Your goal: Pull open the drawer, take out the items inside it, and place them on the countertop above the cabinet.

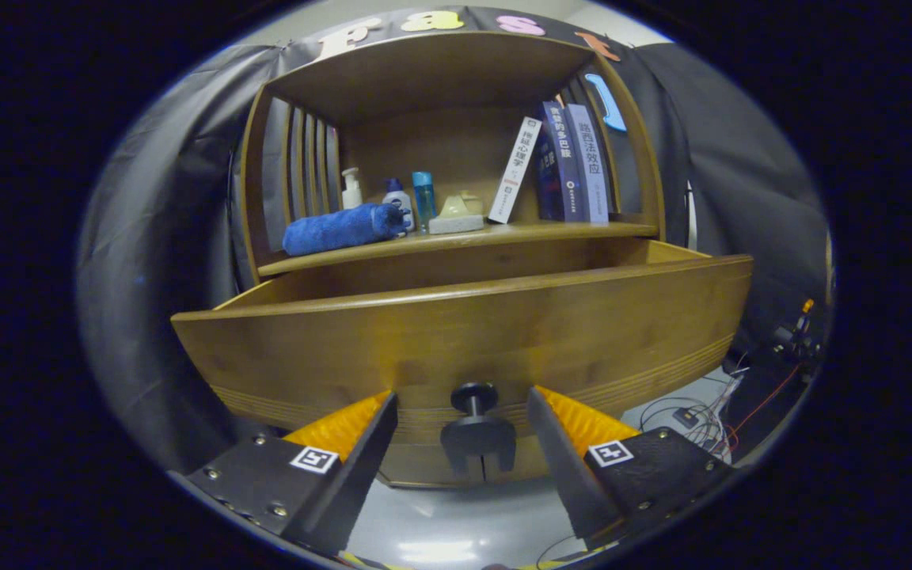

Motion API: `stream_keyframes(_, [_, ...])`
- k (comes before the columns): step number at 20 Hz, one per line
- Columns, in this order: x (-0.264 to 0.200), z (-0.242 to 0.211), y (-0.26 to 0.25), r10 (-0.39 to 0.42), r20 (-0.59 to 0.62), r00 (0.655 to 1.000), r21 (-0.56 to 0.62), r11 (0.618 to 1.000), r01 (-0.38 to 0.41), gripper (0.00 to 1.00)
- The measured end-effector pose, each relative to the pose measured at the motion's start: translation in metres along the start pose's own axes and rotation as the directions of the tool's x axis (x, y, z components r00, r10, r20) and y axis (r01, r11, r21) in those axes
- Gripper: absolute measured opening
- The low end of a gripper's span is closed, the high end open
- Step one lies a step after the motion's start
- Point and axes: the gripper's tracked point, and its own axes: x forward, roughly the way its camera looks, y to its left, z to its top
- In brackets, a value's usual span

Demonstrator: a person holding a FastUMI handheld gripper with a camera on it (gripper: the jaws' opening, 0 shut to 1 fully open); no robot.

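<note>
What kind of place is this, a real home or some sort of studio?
Likely a staged booth, not a home: a wooden cabinet with books and bottles stands against black cloth, with loose cables on the floor. The open gripper faces the knob.

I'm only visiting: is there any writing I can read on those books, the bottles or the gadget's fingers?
"路西法效应": spine of the pale lilac upright book.
"贪婪的多巴胺": spine of the dark blue book, somewhat blurred.
Leaning white book: Chinese title too blurred to read.
Small plastic bottles: print too small.
Open fingers either side of the round black drawer knob: square coded markers, no words.
</note>
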Motion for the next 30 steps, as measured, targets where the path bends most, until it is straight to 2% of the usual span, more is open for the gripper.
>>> stream_keyframes(11, [0.073,0.021,0.008,-0.012,-0.042,0.999,0.008,1.0,0.012,0.99])
stream_keyframes(30, [0.11,0.032,0.008,-0.008,-0.081,0.997,-0.036,0.999,0.005,0.99])
